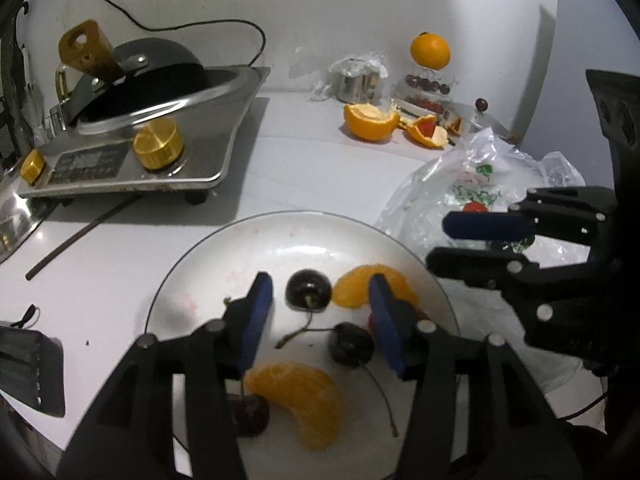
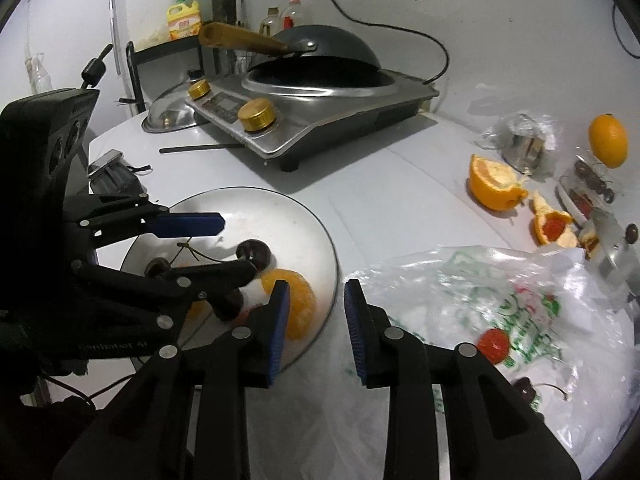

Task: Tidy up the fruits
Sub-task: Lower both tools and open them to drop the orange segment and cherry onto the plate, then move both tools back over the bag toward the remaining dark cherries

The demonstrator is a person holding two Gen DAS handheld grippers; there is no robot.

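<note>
A glass plate (image 1: 280, 220) holds two peeled orange segments (image 1: 300, 404), (image 1: 360, 286) and three dark cherries. My left gripper (image 1: 322, 316) hovers open over the plate. One cherry (image 1: 308, 290) lies between its fingertips and another (image 1: 351, 343) further back, neither touched. A third cherry (image 1: 250, 414) lies under the left finger. My right gripper (image 2: 318, 320) is open with nothing between its pads, at the plate's (image 2: 320, 232) right rim, beside an orange segment (image 2: 300, 300). A strawberry (image 2: 494, 346) and a cherry (image 2: 524, 388) lie on a plastic bag (image 2: 460, 280).
An induction cooker (image 1: 120, 160) with a wok stands at the back left, a dark stick (image 1: 80, 236) in front of it. Orange peels (image 1: 370, 120), a whole orange (image 1: 430, 50), a steel cup (image 1: 356, 84) and a cherry box (image 1: 424, 88) sit at the back. A dark device (image 1: 28, 368) lies left.
</note>
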